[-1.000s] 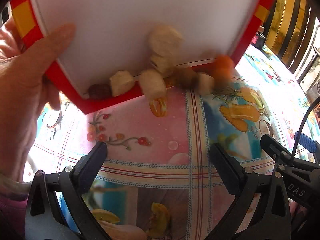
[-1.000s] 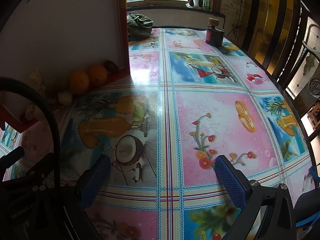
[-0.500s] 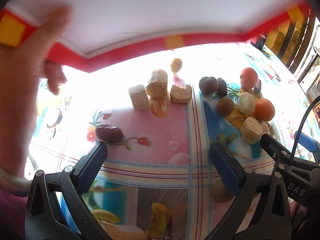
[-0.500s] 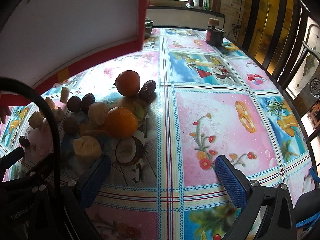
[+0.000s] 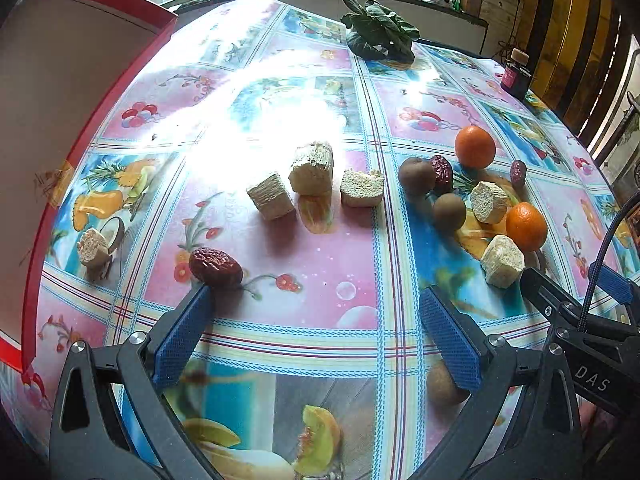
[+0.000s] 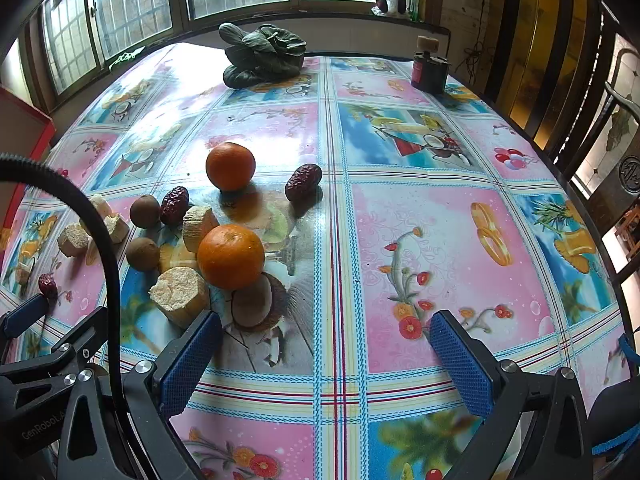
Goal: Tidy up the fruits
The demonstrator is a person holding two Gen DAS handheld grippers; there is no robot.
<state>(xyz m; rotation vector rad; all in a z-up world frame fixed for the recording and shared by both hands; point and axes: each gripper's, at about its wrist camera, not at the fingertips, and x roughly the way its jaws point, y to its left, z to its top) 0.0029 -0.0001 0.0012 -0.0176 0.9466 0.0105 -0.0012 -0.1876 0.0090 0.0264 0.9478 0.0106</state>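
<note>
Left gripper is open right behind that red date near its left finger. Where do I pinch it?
Pinch the red date across its short middle, coming straight down. It lies flat with its long axis across the view, clear of other fruit, so turn the left gripper to straddle it; the left fingertip sits almost against it.

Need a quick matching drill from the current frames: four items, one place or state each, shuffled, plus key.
1. red box
2. leafy greens
3. dark bottle
4. left gripper

A. open, nothing between its jaws
B. far right of the table
C. tilted at the left edge
D. far end of the table, by the window

Pairs: 1-C, 2-D, 3-B, 4-A
</note>
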